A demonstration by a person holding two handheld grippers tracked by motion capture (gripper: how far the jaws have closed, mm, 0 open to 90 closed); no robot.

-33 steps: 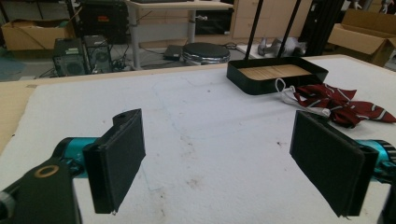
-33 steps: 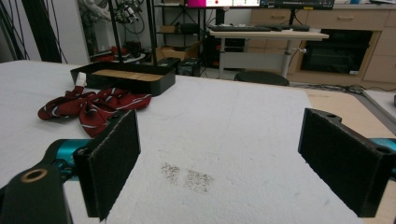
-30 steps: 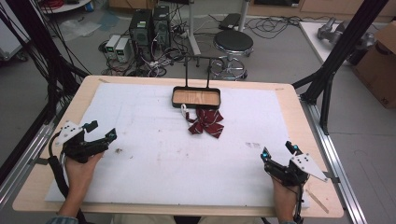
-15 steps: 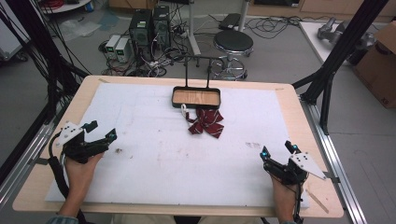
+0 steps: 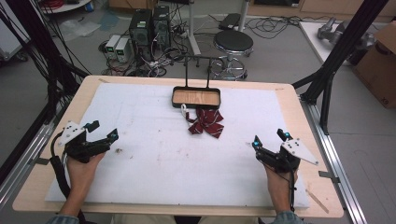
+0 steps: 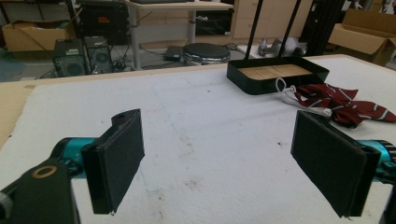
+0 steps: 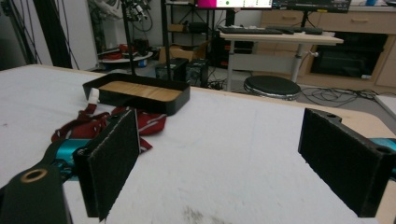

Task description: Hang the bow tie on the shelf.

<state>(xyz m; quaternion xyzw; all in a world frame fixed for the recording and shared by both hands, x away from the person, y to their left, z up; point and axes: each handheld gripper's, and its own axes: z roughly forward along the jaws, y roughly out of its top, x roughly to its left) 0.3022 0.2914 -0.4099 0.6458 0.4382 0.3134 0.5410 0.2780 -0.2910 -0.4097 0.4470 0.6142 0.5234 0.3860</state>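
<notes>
A dark red striped tie with a white strap lies crumpled on the white mat, just in front of a black tray with a wooden floor and an upright black stand. My left gripper rests low at the mat's left side, open, with nothing between its pads. At the right side, my right gripper is also open and holds nothing. The left gripper view looks between its jaws toward the tie and the tray at right. The right gripper sees the tie and the tray at left.
The white mat covers most of a wooden table. Black frame posts stand at both far corners. On the floor beyond are a round stool, computer towers with cables, and a cardboard box.
</notes>
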